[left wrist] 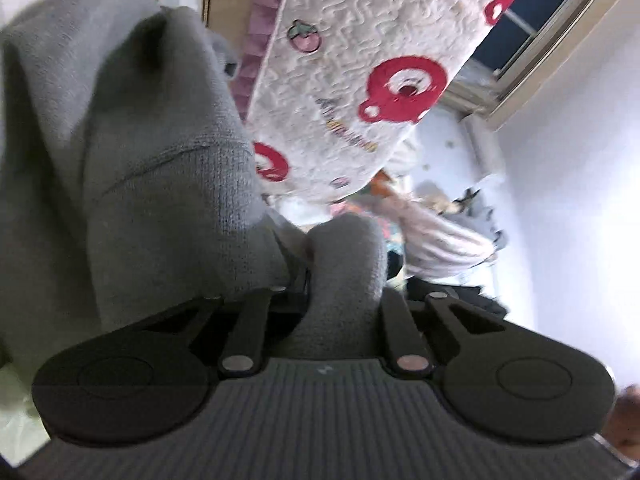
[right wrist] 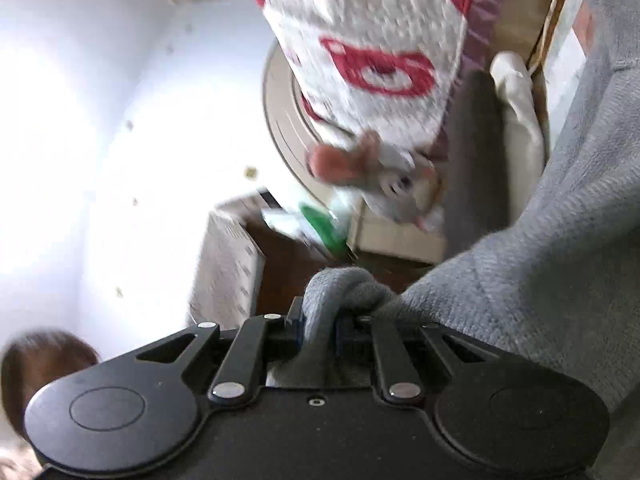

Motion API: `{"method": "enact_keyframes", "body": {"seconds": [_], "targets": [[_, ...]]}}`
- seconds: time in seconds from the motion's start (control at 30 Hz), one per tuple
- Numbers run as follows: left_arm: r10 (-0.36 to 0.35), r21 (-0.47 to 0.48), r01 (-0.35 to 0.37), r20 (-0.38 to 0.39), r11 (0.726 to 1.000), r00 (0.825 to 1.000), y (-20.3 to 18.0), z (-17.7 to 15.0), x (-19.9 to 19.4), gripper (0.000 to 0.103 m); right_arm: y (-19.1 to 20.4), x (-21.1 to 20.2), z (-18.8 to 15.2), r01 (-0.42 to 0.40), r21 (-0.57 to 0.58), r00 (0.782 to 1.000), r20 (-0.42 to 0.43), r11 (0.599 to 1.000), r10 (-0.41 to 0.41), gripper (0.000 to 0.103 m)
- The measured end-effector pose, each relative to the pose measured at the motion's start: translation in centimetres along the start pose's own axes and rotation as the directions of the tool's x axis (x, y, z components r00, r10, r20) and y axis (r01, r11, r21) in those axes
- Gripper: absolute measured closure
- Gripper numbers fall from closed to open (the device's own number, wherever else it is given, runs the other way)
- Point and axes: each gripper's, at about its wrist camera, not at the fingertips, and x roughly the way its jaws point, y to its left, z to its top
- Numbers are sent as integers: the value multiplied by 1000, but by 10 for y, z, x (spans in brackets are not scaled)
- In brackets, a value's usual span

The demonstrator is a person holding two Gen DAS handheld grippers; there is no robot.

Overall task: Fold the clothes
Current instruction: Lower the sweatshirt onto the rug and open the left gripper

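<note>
One grey knitted garment (left wrist: 120, 152) hangs in the air between two grippers. The left gripper (left wrist: 340, 280) is clenched on one bunched edge; the right gripper (right wrist: 320, 320) is clenched on another. Risk: the thick knit could slip from either pinch if the pull becomes uneven, dropping that side and spoiling the fold.

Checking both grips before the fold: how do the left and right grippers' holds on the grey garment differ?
The left gripper pinches a broad, rounded bunch of the grey garment, while the right gripper clamps a narrower, rope-like twist. From the left gripper the cloth spreads to its left; from the right gripper it spreads to its right. Both are shut on the same knit fabric, held up off any surface.
</note>
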Motion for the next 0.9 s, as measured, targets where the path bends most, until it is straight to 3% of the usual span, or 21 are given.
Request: {"method": "enact_keyframes", "body": {"seconds": [0.13,0.23,0.4,0.43,0.47,0.5,0.57,0.63,0.73,0.77,0.9], "targets": [[-75,13,75,-10,997,997,-4,2,10,94,-9,-11,-1,54,69,997,51,996,-57,89],[-56,15,56,-24,998,998,-3,-3,15,92,-16,-19,-2,91,123,991,87,988,-102,89],[-83,-6,84,101,996,991,11,0,5,92,-41,-29,-9,142,294,973,131,945,-187,89],[-81,-5,82,114,997,990,11,-1,3,92,-33,-33,-9,203,254,964,115,946,-238,89],[-78,-4,79,125,997,989,11,-1,0,92,-25,-36,-9,266,211,951,101,941,-292,74],[-76,-1,77,125,997,989,9,-2,-1,92,-7,-39,-7,376,128,916,99,918,-389,50],[-84,1,84,112,996,990,7,-4,0,92,27,-45,-5,575,-41,814,121,817,-567,50],[-82,4,82,78,997,994,5,-7,3,92,66,-37,-11,724,-252,685,162,642,-710,50],[-78,3,78,49,997,996,6,-12,7,92,75,-18,-35,744,-411,624,143,528,-768,63],[-81,-3,81,47,997,996,7,-14,8,92,79,-12,-43,742,-461,602,140,486,-786,72],[-97,-17,99,66,995,993,8,-16,4,92,91,13,-74,699,-646,506,143,307,-850,88]]}}
